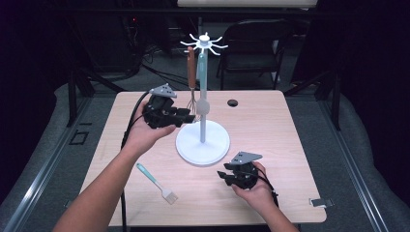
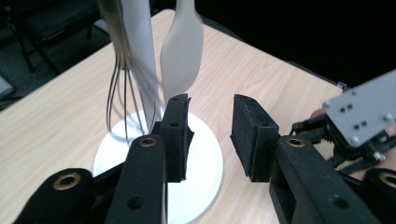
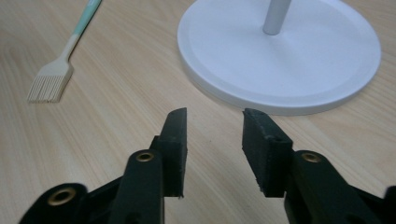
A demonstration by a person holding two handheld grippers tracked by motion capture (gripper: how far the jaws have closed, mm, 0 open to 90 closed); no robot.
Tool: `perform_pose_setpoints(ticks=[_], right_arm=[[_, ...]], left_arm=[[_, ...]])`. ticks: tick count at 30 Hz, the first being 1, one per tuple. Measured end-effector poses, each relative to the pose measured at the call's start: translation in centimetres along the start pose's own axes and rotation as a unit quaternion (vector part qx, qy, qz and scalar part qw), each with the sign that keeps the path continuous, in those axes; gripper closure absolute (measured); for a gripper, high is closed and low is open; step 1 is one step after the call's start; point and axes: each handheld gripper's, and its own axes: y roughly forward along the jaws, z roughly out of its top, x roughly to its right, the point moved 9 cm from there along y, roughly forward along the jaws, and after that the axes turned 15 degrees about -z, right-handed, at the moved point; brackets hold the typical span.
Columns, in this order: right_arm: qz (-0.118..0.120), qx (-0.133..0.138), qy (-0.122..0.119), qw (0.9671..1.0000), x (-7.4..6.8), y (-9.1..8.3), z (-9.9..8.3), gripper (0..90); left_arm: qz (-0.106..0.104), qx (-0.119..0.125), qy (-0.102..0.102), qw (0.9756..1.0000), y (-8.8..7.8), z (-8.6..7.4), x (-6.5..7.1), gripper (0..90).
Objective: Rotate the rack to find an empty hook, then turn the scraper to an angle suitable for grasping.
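A white utensil stand with a round base, a thin pole and hooks on top sits mid-table. From its hooks hang a whisk with a brown handle and a pale spatula; both also appear in the left gripper view as the whisk and the spatula. My left gripper is open just left of the pole, close to the hanging tools, with nothing between its fingers. My right gripper rests open near the table's front, below the base. A teal-handled pastry brush lies flat at front left.
A small black round cap lies on the wooden table behind the stand. A dark chair stands beyond the far edge. Dark curtains and cables surround the table.
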Motion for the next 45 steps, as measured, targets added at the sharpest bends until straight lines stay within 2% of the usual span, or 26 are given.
perform_pose_setpoints(ticks=[3,4,6,9,11,16,20,27,32,35,37,41,45], right_arm=[[0.009,-0.014,-0.015,0.9997,-0.2,0.2,-0.1,68.4],[0.01,-0.016,-0.014,0.9997,-0.3,0.2,0.0,69.9],[0.015,-0.013,-0.011,0.9997,-0.5,0.1,0.4,73.7],[0.014,-0.001,-0.015,0.9998,-0.5,-0.3,1.1,84.4],[0.014,0.004,-0.022,0.9997,-0.5,-0.5,1.5,90.0],[0.018,0.013,-0.018,0.9996,-0.2,-1.0,2.0,90.0],[0.015,0.023,-0.013,0.9995,0.2,-1.2,2.3,90.0],[0.013,0.034,-0.008,0.9993,0.7,-1.6,3.2,90.0],[0.015,0.037,-0.011,0.9992,0.7,-1.7,3.8,90.0],[0.015,0.043,-0.016,0.9988,0.7,-1.9,4.4,90.0],[0.015,0.047,-0.017,0.9986,0.8,-2.0,4.8,90.0],[0.017,0.05,-0.012,0.9985,0.9,-2.2,5.5,90.0],[0.016,0.053,-0.017,0.9983,1.1,-2.5,6.3,90.0]], left_arm=[[0.013,-0.002,-0.009,0.9999,-0.1,-1.6,-0.2,64.1],[0.02,-0.002,-0.01,0.9997,-0.1,-2.1,-0.4,63.4],[0.03,-0.003,-0.011,0.9995,-0.2,-3.1,-0.6,62.6],[0.049,0.0,-0.012,0.9987,-0.6,-4.5,-1.1,61.3],[0.051,0.005,-0.02,0.9985,-0.9,-5.5,-1.2,59.9],[0.07,0.009,-0.036,0.9969,-1.7,-8.7,-1.9,62.3],[0.092,0.017,-0.054,0.9941,-2.0,-10.8,-2.4,62.5],[0.084,0.048,-0.093,0.991,-2.3,-13.7,-2.5,61.2],[0.081,0.082,-0.124,0.9856,-2.4,-15.5,-2.9,61.3],[0.086,0.074,-0.13,0.985,-2.5,-16.7,-3.4,61.2],[0.095,0.074,-0.134,0.9836,-2.5,-17.3,-3.7,61.1],[0.107,0.071,-0.137,0.9822,-2.6,-18.2,-4.1,61.1],[0.106,0.07,-0.146,0.9811,-2.4,-18.8,-4.2,61.4]])
